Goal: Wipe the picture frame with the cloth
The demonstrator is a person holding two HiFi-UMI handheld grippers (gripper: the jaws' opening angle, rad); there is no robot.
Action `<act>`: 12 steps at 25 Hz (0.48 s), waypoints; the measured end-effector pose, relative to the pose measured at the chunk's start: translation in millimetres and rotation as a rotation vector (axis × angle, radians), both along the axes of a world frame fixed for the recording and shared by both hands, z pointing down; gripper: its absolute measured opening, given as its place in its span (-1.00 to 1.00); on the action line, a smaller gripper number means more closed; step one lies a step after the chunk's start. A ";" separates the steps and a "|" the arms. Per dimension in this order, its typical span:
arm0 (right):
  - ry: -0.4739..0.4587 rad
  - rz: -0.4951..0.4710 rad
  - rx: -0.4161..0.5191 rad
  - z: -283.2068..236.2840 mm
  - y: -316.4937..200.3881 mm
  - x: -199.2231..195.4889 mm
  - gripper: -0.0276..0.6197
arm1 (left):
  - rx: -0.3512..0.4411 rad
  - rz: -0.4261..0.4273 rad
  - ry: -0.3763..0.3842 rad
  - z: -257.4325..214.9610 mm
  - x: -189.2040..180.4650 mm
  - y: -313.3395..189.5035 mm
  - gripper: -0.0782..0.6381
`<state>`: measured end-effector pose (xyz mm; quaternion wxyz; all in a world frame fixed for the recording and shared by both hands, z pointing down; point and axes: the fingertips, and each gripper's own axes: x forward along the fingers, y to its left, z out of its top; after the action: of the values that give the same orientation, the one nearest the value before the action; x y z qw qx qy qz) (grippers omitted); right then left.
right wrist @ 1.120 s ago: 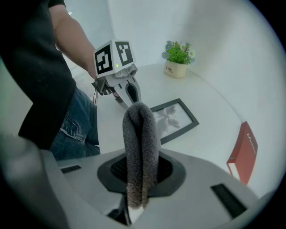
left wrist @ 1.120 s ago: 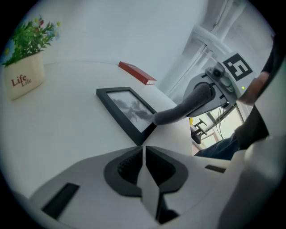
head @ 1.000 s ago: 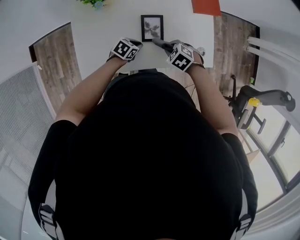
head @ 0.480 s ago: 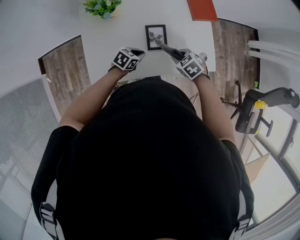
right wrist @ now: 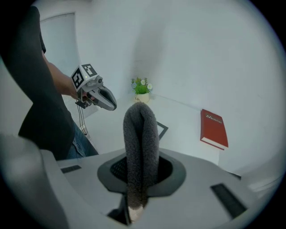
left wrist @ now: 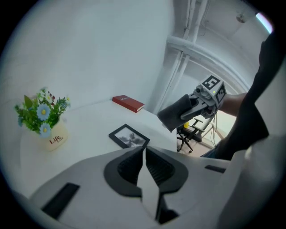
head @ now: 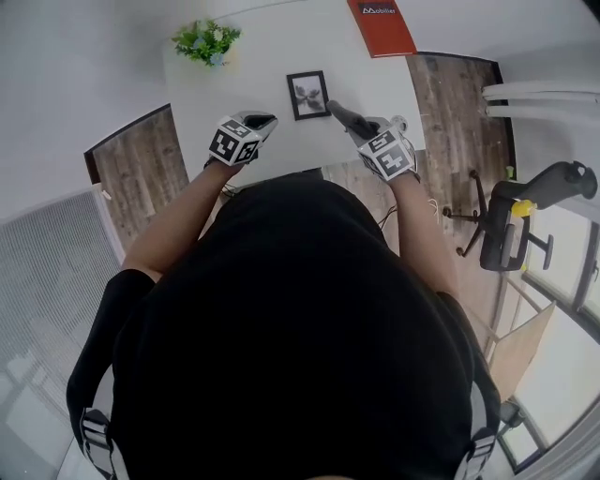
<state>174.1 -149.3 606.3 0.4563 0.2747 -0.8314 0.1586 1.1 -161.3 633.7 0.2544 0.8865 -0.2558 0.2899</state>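
A small black picture frame lies flat on the white table; it also shows in the left gripper view. My right gripper is shut on a folded dark grey cloth, which sticks out past its jaws and hides most of the frame in the right gripper view. The cloth hangs in the air just right of the frame, apart from it. My left gripper hovers left of the frame, jaws shut with nothing between them.
A potted plant stands at the table's far left and a red book lies at its far right. An office chair stands on the wooden floor to the right. The table's near edge runs just below both hands.
Both grippers have risen from the table. The cloth tip, which lay over the frame's lower right corner, now hangs off it to the right. The left gripper has drifted left.
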 end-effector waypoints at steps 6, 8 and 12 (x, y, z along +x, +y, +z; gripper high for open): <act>-0.053 0.104 0.082 -35.2 6.4 7.6 -0.77 | 0.117 0.037 -0.036 -34.0 -18.2 -0.3 -0.71; -0.073 0.135 0.108 -47.4 9.4 10.5 -0.77 | 0.148 0.038 -0.039 -47.5 -23.8 -1.0 -0.71; -0.143 0.201 0.146 -68.8 15.1 13.8 -0.77 | 0.193 0.020 -0.022 -70.7 -35.8 -2.2 -0.71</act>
<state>187.9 -134.2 537.5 0.3567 0.3772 -0.8393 0.1617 -34.7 -163.5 563.0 0.1619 0.9061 -0.2765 0.2763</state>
